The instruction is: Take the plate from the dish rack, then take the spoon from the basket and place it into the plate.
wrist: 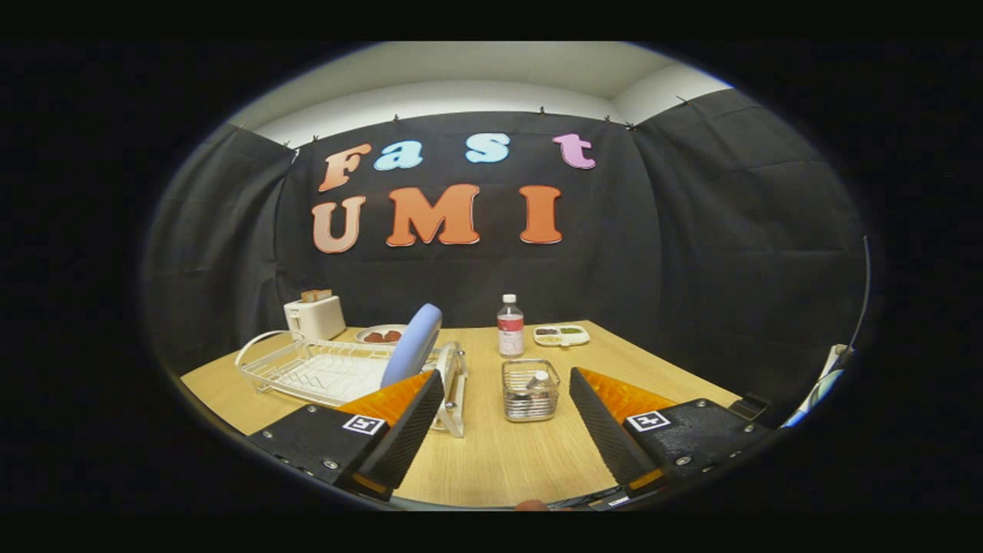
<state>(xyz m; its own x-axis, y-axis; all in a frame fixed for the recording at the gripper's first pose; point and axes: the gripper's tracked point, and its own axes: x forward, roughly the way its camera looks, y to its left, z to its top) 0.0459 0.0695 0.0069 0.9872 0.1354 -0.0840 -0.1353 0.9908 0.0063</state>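
Note:
A light blue plate [413, 343] stands on edge in the white wire dish rack [307, 369], beyond my left finger. A small wire basket [531, 390] sits on the wooden table just ahead of the gap between my fingers, with a spoon [538, 380] standing inside it. My gripper [507, 388] is open wide above the table's near part, with nothing between its fingers. The left finger's tip hides the plate's lower edge and part of the rack's end.
A white toaster [315, 316] stands behind the rack, with a dish of dark food [382, 335] beside it. A clear bottle [510, 326] and a small white tray of food [562, 334] sit at the table's far side. Bare tabletop [491, 453] lies between my fingers.

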